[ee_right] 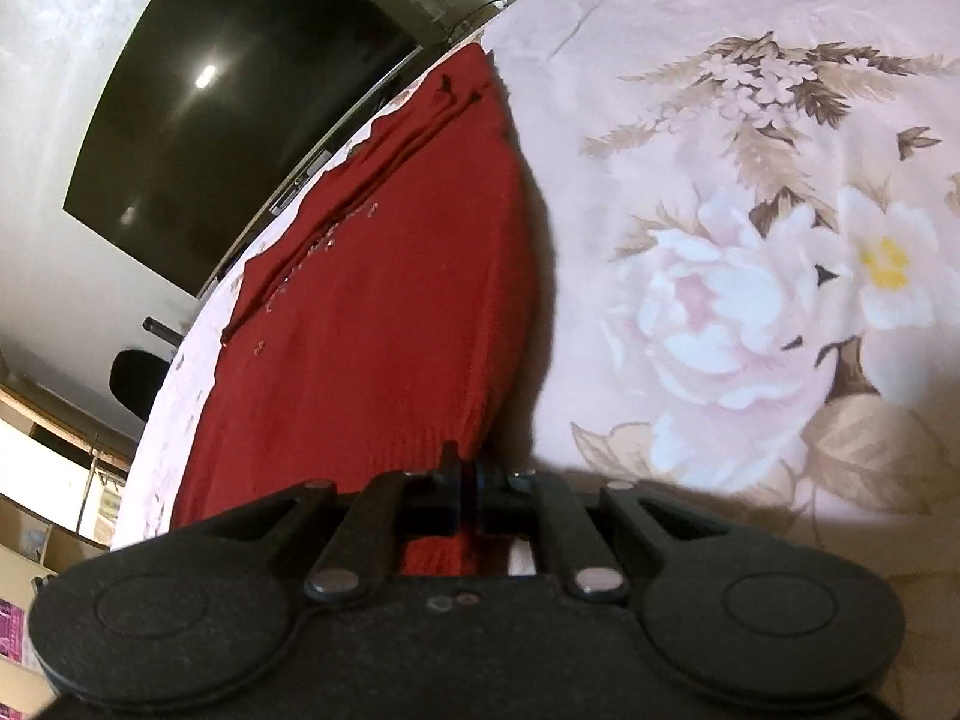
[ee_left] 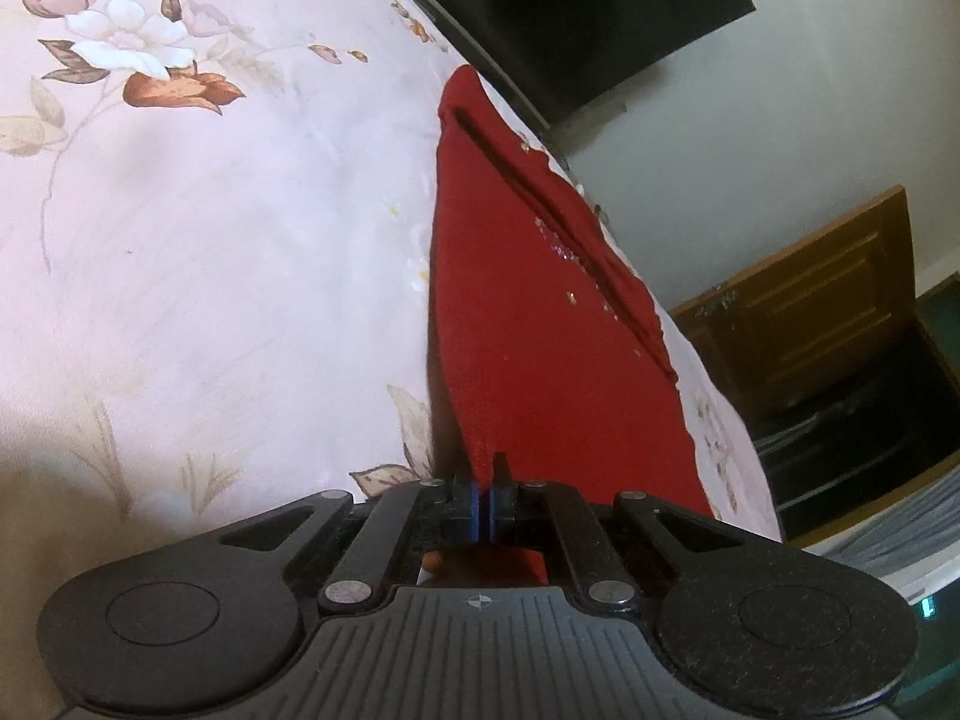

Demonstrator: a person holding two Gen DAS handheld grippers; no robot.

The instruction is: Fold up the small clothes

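a pale floral bedsheet carries the red knitted garment near its far edge. both the left gripper and right gripper have fingers pinching its near hem; a thin grip may slip, or drag the knit off the edge.

I can read no text, label, brand or number from either of my wrist cameras. The nearest thing to a sign is a small crosshair mark printed on the ribbed body of the left gripper (a circle cut by a cross, with no letters beside it).
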